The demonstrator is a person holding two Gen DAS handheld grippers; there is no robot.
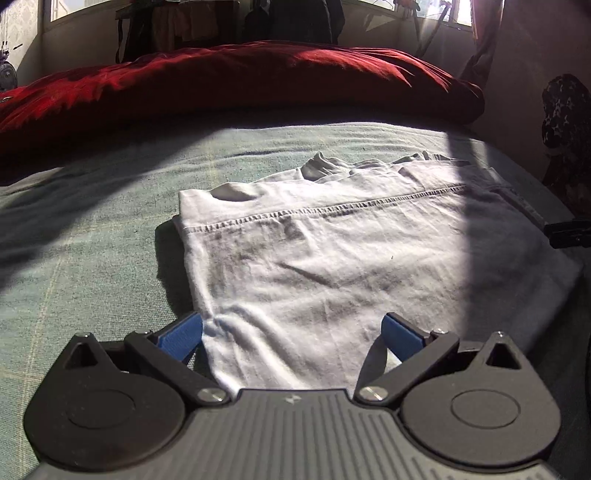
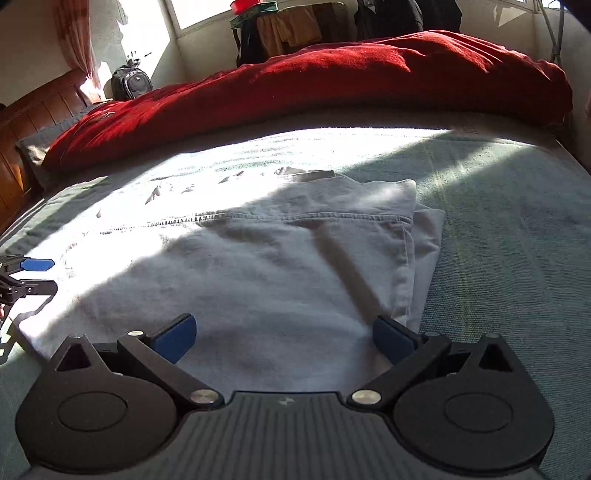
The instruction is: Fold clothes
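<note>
A white garment (image 1: pixel 332 251) lies folded flat on the green bedspread (image 1: pixel 92 240), with a stitched hem running across it. My left gripper (image 1: pixel 291 332) is open at the garment's near left corner, its blue pads on either side of the cloth edge. In the right wrist view the same white garment (image 2: pixel 258 266) spreads ahead, folded layers showing at its right edge. My right gripper (image 2: pixel 284 336) is open over the garment's near right corner, gripping nothing. The left gripper's fingers (image 2: pixel 37 264) show at the far left of the right wrist view.
A red blanket (image 1: pixel 221 85) is heaped across the far side of the bed (image 2: pixel 517 221). A wooden headboard (image 2: pixel 22 122) and a dark backpack (image 2: pixel 131 83) stand at the left. Windows and hanging clothes (image 2: pixel 295 26) line the back wall.
</note>
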